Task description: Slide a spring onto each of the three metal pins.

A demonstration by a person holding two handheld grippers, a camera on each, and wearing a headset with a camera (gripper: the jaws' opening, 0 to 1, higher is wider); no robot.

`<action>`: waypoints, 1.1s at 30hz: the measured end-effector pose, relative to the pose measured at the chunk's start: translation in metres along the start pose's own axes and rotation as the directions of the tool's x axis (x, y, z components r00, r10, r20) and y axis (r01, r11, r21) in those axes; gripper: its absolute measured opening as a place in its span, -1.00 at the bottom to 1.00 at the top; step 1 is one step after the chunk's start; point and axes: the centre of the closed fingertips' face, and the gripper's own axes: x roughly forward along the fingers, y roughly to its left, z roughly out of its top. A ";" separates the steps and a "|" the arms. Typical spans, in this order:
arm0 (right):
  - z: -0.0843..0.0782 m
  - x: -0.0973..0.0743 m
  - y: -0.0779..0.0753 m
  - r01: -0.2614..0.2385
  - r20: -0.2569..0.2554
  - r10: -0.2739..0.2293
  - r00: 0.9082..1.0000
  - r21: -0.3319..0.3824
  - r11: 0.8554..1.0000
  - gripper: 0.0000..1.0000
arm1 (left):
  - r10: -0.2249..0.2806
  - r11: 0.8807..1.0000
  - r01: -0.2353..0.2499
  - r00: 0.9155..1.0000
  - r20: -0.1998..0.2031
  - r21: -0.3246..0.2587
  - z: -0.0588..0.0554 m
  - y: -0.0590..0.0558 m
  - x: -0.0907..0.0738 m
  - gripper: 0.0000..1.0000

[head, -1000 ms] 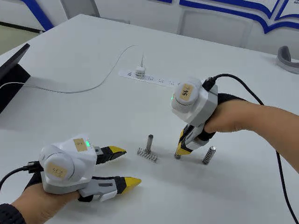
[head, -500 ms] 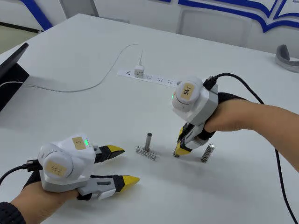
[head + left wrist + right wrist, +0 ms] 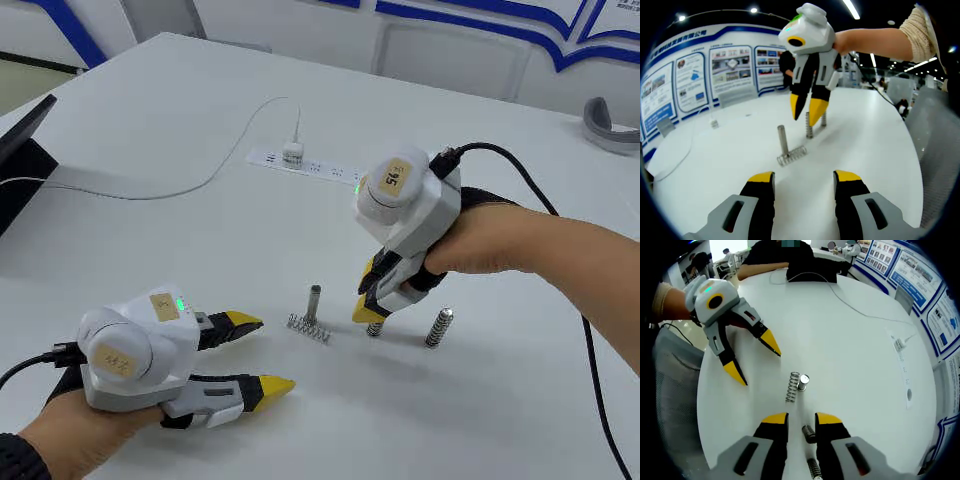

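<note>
Right gripper (image 3: 367, 292), jaws slightly apart and empty, hung over the middle sprung pin (image 3: 375, 328), left gripper (image 3: 270, 352) wide and empty; last spring (image 3: 308, 328) lay beside the bare pin (image 3: 313, 302), so a clumsy pinch could flick it away or topple that pin.

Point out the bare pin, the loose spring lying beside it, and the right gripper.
bare pin (image 3: 314, 301), head view, middle of its shaft.
loose spring (image 3: 308, 328), head view, middle coils.
right gripper (image 3: 801, 419), right gripper view, midway between its fingertips.
</note>
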 end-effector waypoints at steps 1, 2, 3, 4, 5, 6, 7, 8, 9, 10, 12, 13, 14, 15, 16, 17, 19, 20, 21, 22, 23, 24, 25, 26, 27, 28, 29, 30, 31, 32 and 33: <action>0.001 0.001 0.001 -0.001 0.002 0.001 1.000 0.002 1.000 -0.56 | 0.000 1.000 0.000 1.000 0.001 -0.001 0.000 0.000 0.000 -0.05; 0.003 0.002 0.003 -0.004 0.007 0.004 1.000 0.005 1.000 -0.56 | 0.001 1.000 -0.001 1.000 0.000 0.000 0.000 0.000 0.000 -0.05; 0.004 0.004 0.004 -0.007 0.010 0.007 1.000 0.007 1.000 -0.57 | 0.000 1.000 0.000 1.000 -0.001 0.000 0.000 0.000 0.000 -0.05; 0.006 0.006 0.006 -0.013 0.017 0.013 1.000 0.012 1.000 -0.57 | -0.001 1.000 0.001 1.000 0.000 -0.001 0.000 0.000 0.000 -0.05; 0.007 0.007 0.007 -0.019 0.021 0.019 1.000 0.017 1.000 -0.57 | -0.001 1.000 0.001 1.000 -0.001 0.000 -0.001 0.000 0.000 -0.05; 0.007 0.009 0.009 -0.024 0.023 0.023 0.999 0.022 0.999 -0.59 | -0.001 1.000 0.001 1.000 -0.003 0.001 -0.001 0.000 0.000 -0.05; 0.008 0.011 0.010 -0.027 0.026 0.027 0.999 0.026 0.999 -0.59 | 0.000 1.000 0.000 1.000 -0.002 0.000 0.000 0.000 0.000 -0.05; 0.009 0.013 0.011 -0.029 0.026 0.029 0.999 0.028 0.999 -0.60 | 0.000 1.000 0.000 1.000 -0.001 -0.001 0.000 0.000 0.000 -0.05; 0.009 0.016 0.012 -0.034 0.026 0.033 0.999 0.031 0.999 -0.61 | 0.000 1.000 0.000 1.000 -0.001 -0.002 0.000 0.000 0.000 -0.05; 0.009 0.018 0.013 -0.037 0.026 0.036 0.999 0.033 0.999 -0.61 | 0.000 1.000 0.000 1.000 -0.001 -0.001 0.000 0.000 0.000 -0.06; 0.009 0.022 0.015 -0.043 0.026 0.042 0.999 0.039 0.998 -0.62 | 0.000 1.000 0.000 1.000 -0.001 -0.002 0.000 0.000 0.000 -0.06; 0.009 0.024 0.016 -0.047 0.027 0.046 0.999 0.044 0.998 -0.62 | 0.000 1.000 0.000 1.000 -0.001 -0.002 0.000 0.000 0.000 -0.06; 0.010 0.026 0.016 -0.051 0.030 0.049 0.998 0.052 0.997 -0.63 | 0.001 1.000 -0.001 1.000 -0.001 -0.002 0.000 0.000 0.000 -0.06; 0.010 0.027 0.016 -0.052 0.034 0.050 0.998 0.059 0.997 -0.63 | 0.001 1.000 -0.001 1.000 -0.001 -0.002 0.000 0.000 0.000 -0.06; 0.010 0.028 0.016 -0.052 0.036 0.050 0.998 0.065 0.997 -0.64 | 0.000 1.000 0.000 1.000 -0.001 -0.003 0.000 0.000 0.000 -0.06; 0.010 0.030 0.015 -0.051 0.035 0.048 0.998 0.068 0.996 -0.65 | 0.001 1.000 -0.001 1.000 -0.003 -0.002 -0.001 0.000 0.000 -0.06; 0.010 0.034 0.014 -0.048 0.038 0.045 0.998 0.078 0.996 -0.68 | 0.000 1.000 0.000 1.000 -0.003 -0.003 -0.001 0.000 0.000 -0.07; 0.010 0.035 0.016 -0.053 0.036 0.050 0.998 0.080 0.995 -0.69 | 0.001 1.000 -0.001 1.000 -0.004 -0.003 -0.001 0.001 0.000 -0.07; 0.010 0.036 0.017 -0.055 0.036 0.052 0.998 0.081 0.995 -0.70 | 0.001 1.000 -0.001 1.000 -0.004 -0.005 -0.002 0.001 0.000 -0.07; 0.011 0.038 0.017 -0.056 0.035 0.053 0.998 0.081 0.995 -0.70 | 0.001 1.000 -0.001 1.000 -0.004 -0.006 -0.002 0.001 0.000 -0.07; 0.011 0.040 0.017 -0.055 0.034 0.053 0.998 0.082 0.995 -0.70 | 0.001 1.000 -0.001 1.000 -0.005 -0.006 -0.002 0.001 0.000 -0.07; 0.011 0.042 0.017 -0.054 0.033 0.052 0.998 0.083 0.995 -0.70 | 0.001 1.000 -0.001 1.000 -0.006 -0.006 -0.003 0.001 0.000 -0.07; 0.011 0.043 0.017 -0.053 0.034 0.051 0.998 0.084 0.995 -0.70 | 0.001 1.000 -0.001 1.000 -0.006 -0.006 -0.003 0.001 0.000 -0.07; 0.011 0.044 0.017 -0.052 0.032 0.050 0.998 0.085 0.995 -0.71 | 0.000 1.000 0.000 1.000 -0.005 -0.007 -0.002 0.001 0.000 -0.07; 0.010 0.045 0.016 -0.052 0.030 0.049 0.998 0.088 0.995 -0.71 | 0.001 1.000 -0.001 1.000 -0.004 -0.007 -0.002 0.001 0.000 -0.08; 0.010 0.046 0.016 -0.051 0.031 0.048 0.998 0.089 0.995 -0.72 | 0.001 1.000 -0.001 1.000 -0.005 -0.007 -0.002 0.001 0.000 -0.08; 0.009 0.047 0.016 -0.052 0.030 0.049 0.998 0.092 0.994 -0.72 | 0.001 1.000 -0.001 1.000 -0.005 -0.008 -0.002 0.001 0.000 -0.08; 0.009 0.048 0.016 -0.051 0.030 0.049 0.998 0.094 0.994 -0.73 | 0.001 1.000 -0.001 1.000 -0.005 -0.009 -0.003 0.001 0.000 -0.08; 0.009 0.049 0.016 -0.050 0.029 0.048 0.998 0.094 0.994 -0.74 | 0.001 1.000 -0.001 1.000 -0.005 -0.008 -0.003 0.001 0.000 -0.08; 0.008 0.050 0.017 -0.051 0.027 0.048 0.998 0.094 0.994 -0.74 | 0.001 1.000 -0.001 1.000 -0.006 -0.008 -0.003 0.001 0.000 -0.08; 0.007 0.051 0.017 -0.052 0.024 0.050 0.998 0.093 0.994 -0.75 | 0.001 1.000 -0.001 1.000 -0.007 -0.008 -0.003 0.001 0.000 -0.08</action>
